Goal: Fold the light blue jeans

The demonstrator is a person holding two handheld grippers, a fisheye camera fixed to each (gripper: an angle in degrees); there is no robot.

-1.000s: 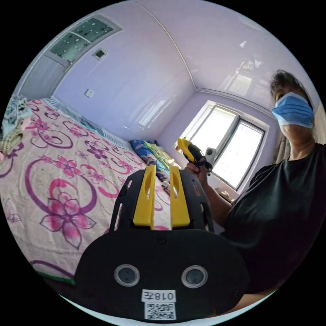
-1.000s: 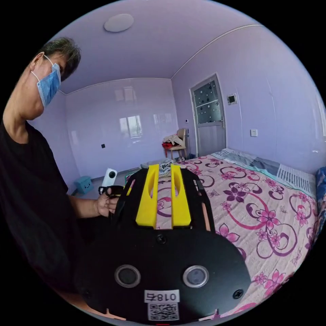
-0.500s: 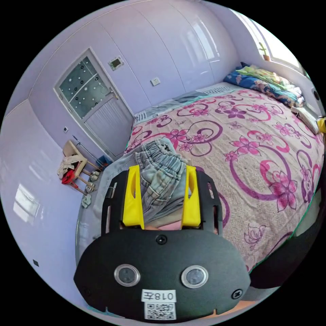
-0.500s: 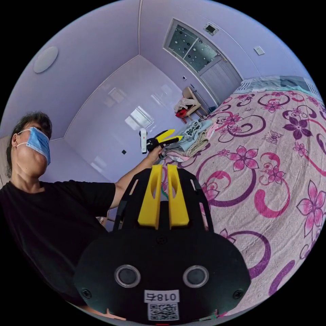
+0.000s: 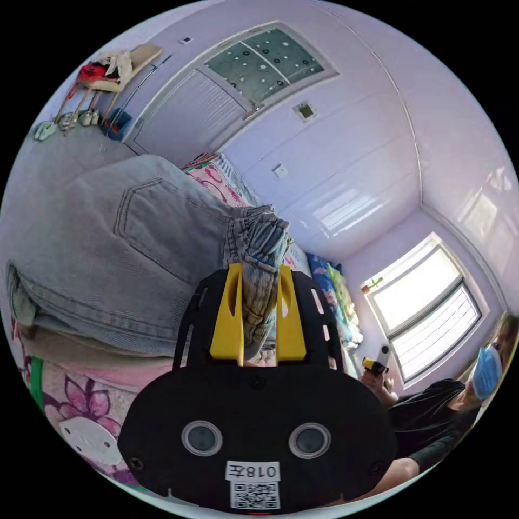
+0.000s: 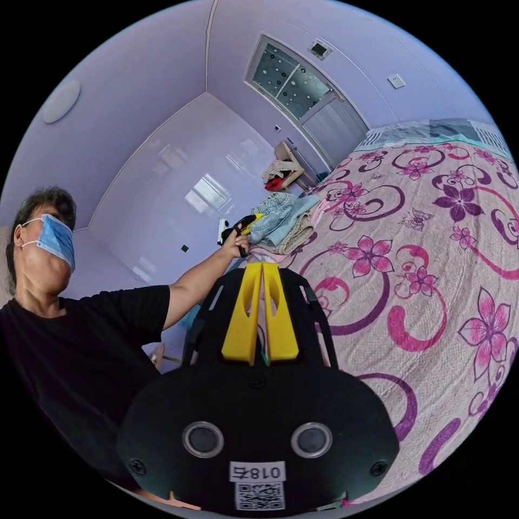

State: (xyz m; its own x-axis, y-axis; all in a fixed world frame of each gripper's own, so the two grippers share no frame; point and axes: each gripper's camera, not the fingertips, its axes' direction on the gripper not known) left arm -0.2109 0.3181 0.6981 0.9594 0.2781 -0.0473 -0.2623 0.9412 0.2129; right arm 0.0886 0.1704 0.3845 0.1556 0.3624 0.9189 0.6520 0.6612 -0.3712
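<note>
The light blue jeans lie on top of a small pile of clothes at the bed's corner, back pocket facing up. My left gripper is shut on their gathered waistband, which bunches up between the yellow jaws. In the right gripper view the left gripper shows far off in a hand, at the jeans. My right gripper hovers above the bed with its jaws together and nothing between them; it also appears small in the person's other hand.
The bed has a pink floral cover. Beige and pink garments sit under the jeans. A chair with clothes stands by the door. Folded bedding lies near the window. A person in a black shirt stands at the bedside.
My left gripper, open above the jeans half a second ago, has come down and shut on the waistband. The right gripper stayed shut over the bed, hardly moving.
</note>
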